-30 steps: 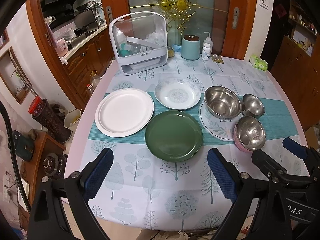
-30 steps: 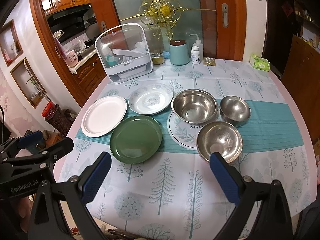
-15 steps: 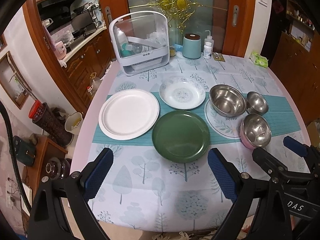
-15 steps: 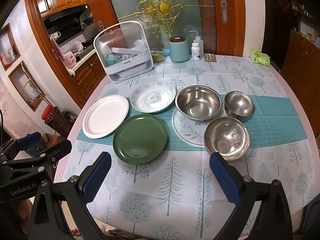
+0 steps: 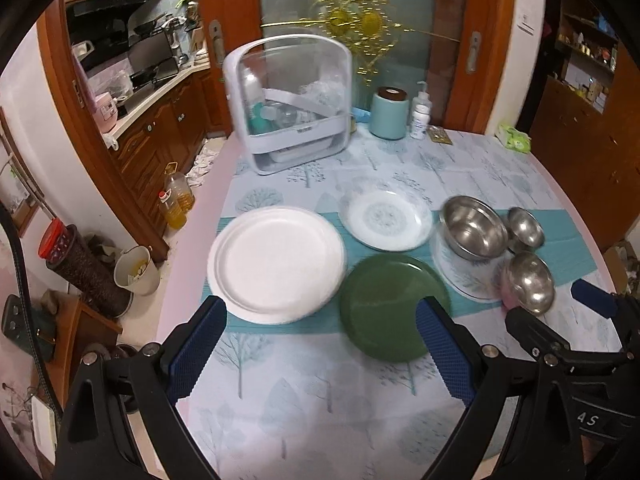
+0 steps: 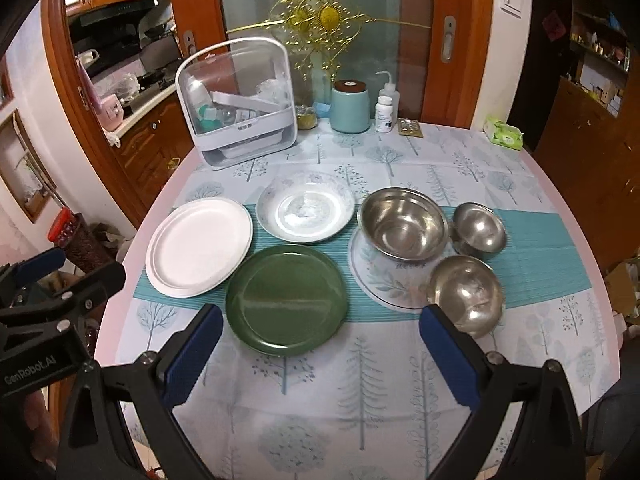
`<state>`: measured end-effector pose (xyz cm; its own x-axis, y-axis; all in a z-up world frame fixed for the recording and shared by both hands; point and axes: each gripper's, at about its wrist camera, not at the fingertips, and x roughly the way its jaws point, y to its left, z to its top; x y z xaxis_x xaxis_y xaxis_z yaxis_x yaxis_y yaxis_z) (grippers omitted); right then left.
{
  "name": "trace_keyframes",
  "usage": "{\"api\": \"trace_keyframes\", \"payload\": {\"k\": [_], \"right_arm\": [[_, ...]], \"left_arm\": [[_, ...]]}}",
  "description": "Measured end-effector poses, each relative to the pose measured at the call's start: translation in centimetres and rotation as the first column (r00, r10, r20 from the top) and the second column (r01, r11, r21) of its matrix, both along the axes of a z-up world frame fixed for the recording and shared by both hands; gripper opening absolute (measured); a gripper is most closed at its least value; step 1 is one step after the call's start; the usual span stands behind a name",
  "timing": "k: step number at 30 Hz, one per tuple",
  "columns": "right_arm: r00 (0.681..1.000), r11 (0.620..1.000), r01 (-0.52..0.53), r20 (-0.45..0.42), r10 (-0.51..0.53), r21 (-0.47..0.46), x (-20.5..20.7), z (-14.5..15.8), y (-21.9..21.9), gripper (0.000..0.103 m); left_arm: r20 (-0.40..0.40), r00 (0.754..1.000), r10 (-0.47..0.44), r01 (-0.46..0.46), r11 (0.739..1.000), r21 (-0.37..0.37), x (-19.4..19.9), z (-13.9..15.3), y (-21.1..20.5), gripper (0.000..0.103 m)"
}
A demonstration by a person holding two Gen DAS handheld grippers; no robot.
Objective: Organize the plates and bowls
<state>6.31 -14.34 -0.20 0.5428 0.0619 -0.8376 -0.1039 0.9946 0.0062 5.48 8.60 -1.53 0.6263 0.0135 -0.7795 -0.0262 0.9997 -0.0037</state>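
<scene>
green plate (image 6: pixel 286 299) sharp (left view blurred)

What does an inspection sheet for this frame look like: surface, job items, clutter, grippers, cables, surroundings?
Surface: round table under a tree-print cloth with a teal runner.
Job's things: white plate, patterned plate, green plate; large steel bowl resting on a floral plate, small steel bowl, medium steel bowl. Nothing stacked otherwise.
Clutter: clear-lidded rack, teal canister, bottles, wipes pack along the far edge.
Grippers: left gripper and right gripper open, empty, above the near edge.
Cables: black cable at the left-wrist view's left edge.
Surroundings: wooden kitchen cabinets, glass door.
</scene>
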Motion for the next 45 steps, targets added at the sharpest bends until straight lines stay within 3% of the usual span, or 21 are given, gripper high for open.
{"api": "trace_keyframes", "payload": {"k": [3, 6, 11, 17, 22, 28, 32, 38, 43, 45], "right_arm": [[1.0, 1.0, -0.011, -0.021, 0.011, 0.029, 1.5, -1.0, 1.8, 0.097], [0.997, 0.997, -0.05, -0.06, 0.053, 0.057, 3.8, -2.6, 4.1, 0.086], [0.982, 0.991, -0.107, -0.147, 0.118, 0.08, 8.6, -6.8, 8.0, 0.066], [0.949, 0.982, -0.148, -0.263, 0.174, 0.115, 13.4, -12.0, 11.0, 0.053], [0.926, 0.98, -0.133, -0.334, 0.177, 0.15, 16.9, -15.7, 12.2, 0.048], [0.903, 0.979, -0.104, -0.396, 0.167, 0.176, 19.7, -18.7, 12.9, 0.048], [0.888, 0.976, -0.083, -0.429, 0.165, 0.202, 20.7, -20.0, 12.8, 0.042], [0.893, 0.979, -0.079, -0.423, 0.154, 0.189, 21.6, -20.6, 12.7, 0.038], [0.894, 0.984, -0.065, -0.428, 0.13, 0.165, 22.3, -21.0, 12.5, 0.038], [0.889, 0.985, -0.064, -0.439, 0.128, 0.159, 22.4, -21.4, 12.4, 0.038]], "left_arm": [[-0.003, 0.999, 0.034, -0.034, 0.999, -0.004, 1.6, -1.2, 2.9, 0.095], [-0.032, 0.997, 0.068, -0.068, 0.998, -0.007, 3.8, -3.1, 6.5, 0.095], [-0.123, 0.987, 0.103, -0.102, 0.995, 0.013, 8.3, -7.5, 12.7, 0.095], [-0.246, 0.965, 0.087, -0.091, 0.996, -0.006, 13.7, -13.4, 17.9, 0.095], [-0.332, 0.943, 0.034, -0.056, 0.997, -0.057, 16.9, -17.1, 19.2, 0.094], [-0.39, 0.921, -0.011, -0.023, 0.996, -0.083, 19.1, -19.8, 19.1, 0.081], [-0.44, 0.897, -0.046, -0.018, 0.99, -0.14, 20.2, -21.5, 19.3, 0.069], [-0.493, 0.868, -0.057, -0.051, 0.978, -0.203, 20.9, -23.3, 19.7, 0.054], [-0.496, 0.867, -0.058, -0.052, 0.977, -0.205, 21.1, -23.5, 19.5, 0.049], [-0.497, 0.865, -0.065, -0.045, 0.978, -0.206, 21.0, -23.5, 19.5, 0.043]]}}
